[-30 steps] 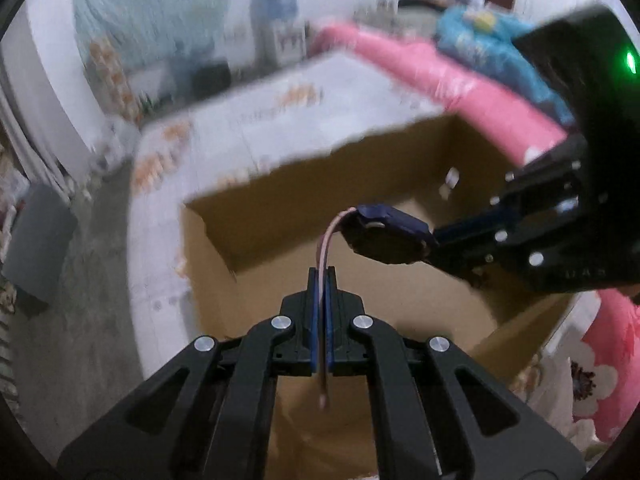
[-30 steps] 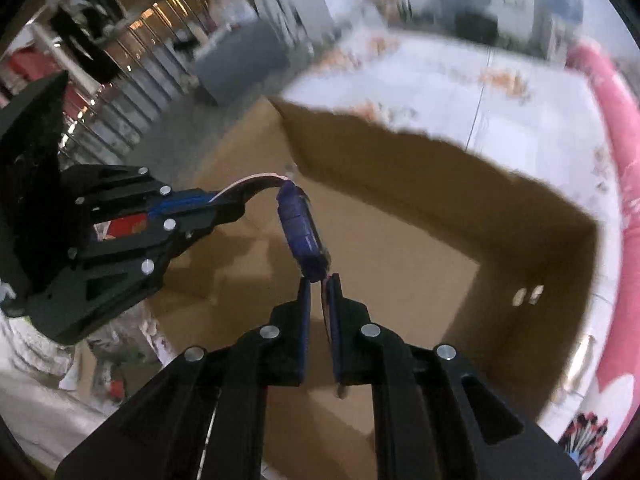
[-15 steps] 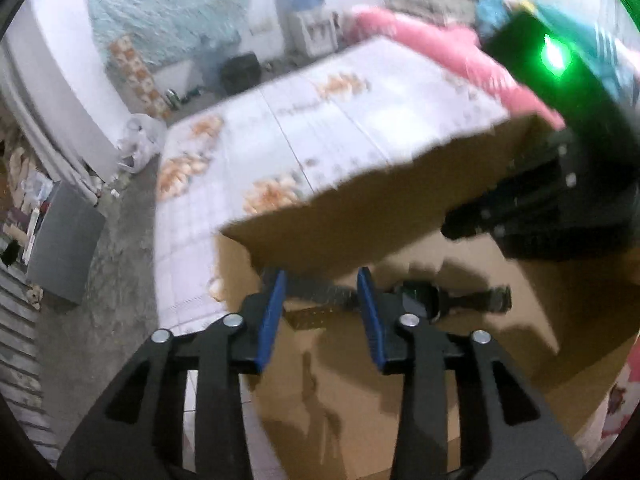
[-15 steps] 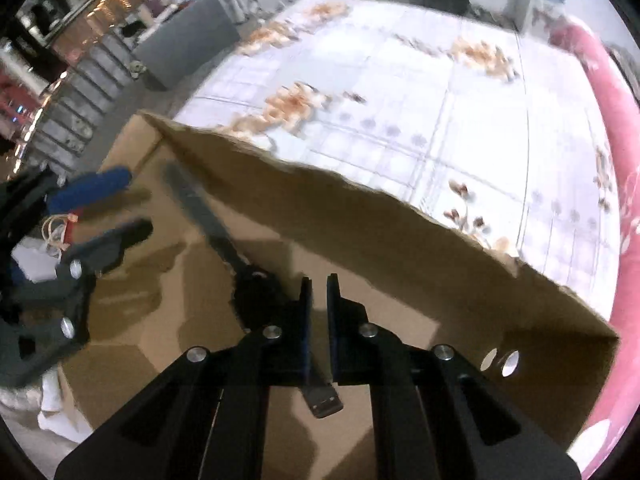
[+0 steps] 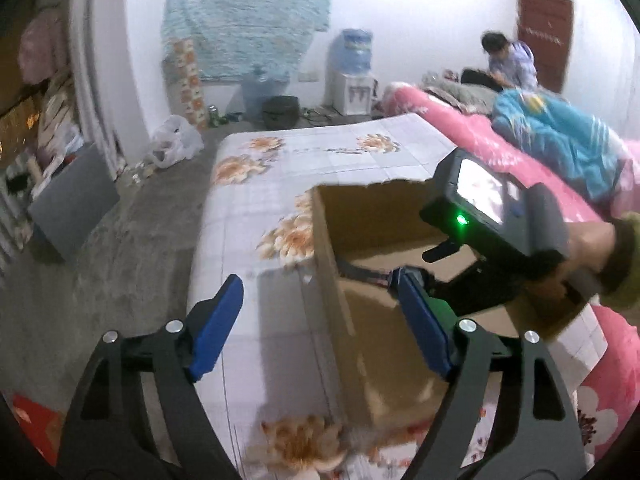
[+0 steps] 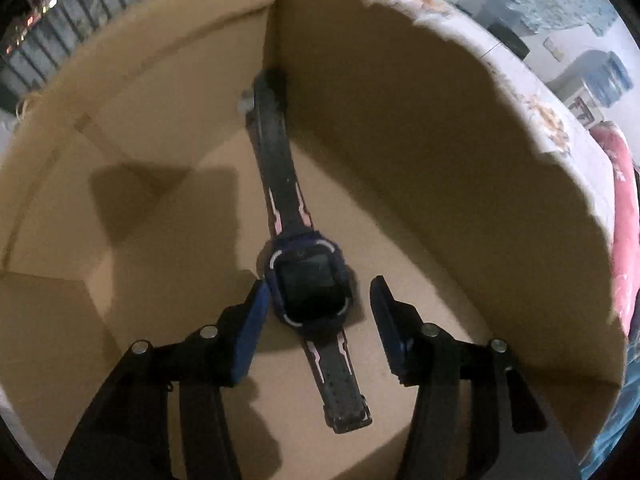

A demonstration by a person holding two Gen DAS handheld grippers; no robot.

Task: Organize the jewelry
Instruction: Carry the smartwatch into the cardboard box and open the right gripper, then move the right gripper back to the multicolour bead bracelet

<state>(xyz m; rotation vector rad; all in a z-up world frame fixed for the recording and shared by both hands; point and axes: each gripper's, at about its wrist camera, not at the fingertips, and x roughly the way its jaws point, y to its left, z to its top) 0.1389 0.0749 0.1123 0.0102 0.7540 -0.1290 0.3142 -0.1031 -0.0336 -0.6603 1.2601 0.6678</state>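
A dark navy smartwatch with a square glossy face and pink-lined rubbery strap (image 6: 308,280) is lying flat on the matte floor of the open brown cardboard box (image 6: 420,128), its far strap end reaching into the corner. The right gripper (image 6: 316,320) is pointing down into the box, its blue-padded jaws opening on either side of the watch face without pressing it. The left gripper (image 5: 320,320) is opening too, jaws wide apart and empty, straddling the box's near-left wall above the floral-patterned bench (image 5: 248,216).
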